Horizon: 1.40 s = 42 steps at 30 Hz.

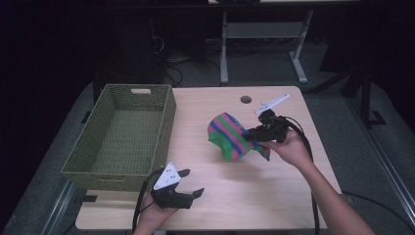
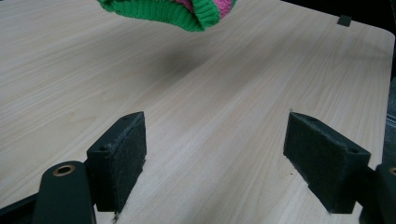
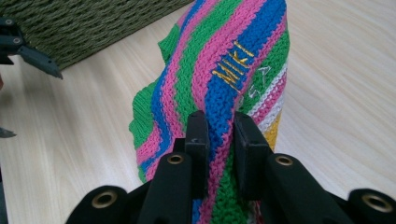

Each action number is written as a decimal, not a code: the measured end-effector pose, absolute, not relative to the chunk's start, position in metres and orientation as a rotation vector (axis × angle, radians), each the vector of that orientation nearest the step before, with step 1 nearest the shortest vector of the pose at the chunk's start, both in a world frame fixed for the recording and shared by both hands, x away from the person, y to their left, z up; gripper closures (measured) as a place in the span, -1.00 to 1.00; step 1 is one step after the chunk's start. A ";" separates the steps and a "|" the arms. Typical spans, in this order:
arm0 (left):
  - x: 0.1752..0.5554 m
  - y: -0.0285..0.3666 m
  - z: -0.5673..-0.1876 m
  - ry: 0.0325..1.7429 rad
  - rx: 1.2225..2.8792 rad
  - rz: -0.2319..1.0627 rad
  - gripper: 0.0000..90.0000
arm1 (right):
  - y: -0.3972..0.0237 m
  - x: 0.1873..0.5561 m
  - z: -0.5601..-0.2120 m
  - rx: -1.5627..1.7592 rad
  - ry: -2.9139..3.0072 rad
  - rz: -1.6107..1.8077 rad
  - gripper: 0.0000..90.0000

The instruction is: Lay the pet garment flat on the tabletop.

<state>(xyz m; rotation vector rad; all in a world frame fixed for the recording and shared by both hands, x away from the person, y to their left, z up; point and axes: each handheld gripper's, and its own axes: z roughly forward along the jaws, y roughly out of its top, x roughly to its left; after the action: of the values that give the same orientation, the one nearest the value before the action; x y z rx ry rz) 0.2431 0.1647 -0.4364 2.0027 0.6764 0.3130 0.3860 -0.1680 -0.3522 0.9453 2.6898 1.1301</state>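
Knitwear item: striped knitted hat (image 1: 230,137), pink, green and blue, hanging lifted above the wooden table (image 1: 274,191), right of the green wicker basket (image 1: 122,137). Right gripper (image 3: 219,126) is pinching a fold of it; left gripper (image 2: 215,154) is waiting, jaws spread and holding nothing. Probably light, soft and floppy, sagging when held; gathering a thick fold or the ribbed hem likely grips best.

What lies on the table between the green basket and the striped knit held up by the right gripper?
Bare wooden table, seen in the high view, separates basket and striped knit.
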 end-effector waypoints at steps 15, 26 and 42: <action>0.244 0.166 -0.436 0.681 1.991 0.307 -0.54 | -0.165 0.366 -0.357 0.896 2.710 1.143 0.72; 0.243 0.165 -0.437 0.686 1.986 0.304 -0.54 | -0.165 0.355 -0.366 0.887 2.734 1.140 0.72; 0.244 0.165 -0.437 0.684 1.990 0.301 -0.54 | -0.167 0.346 -0.394 0.914 2.792 1.098 0.71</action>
<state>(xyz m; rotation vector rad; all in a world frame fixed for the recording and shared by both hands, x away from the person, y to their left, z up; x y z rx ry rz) 0.2438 0.1649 -0.4369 1.9897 0.6845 0.3014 0.3463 -0.1667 -0.3945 0.9137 2.7915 1.0980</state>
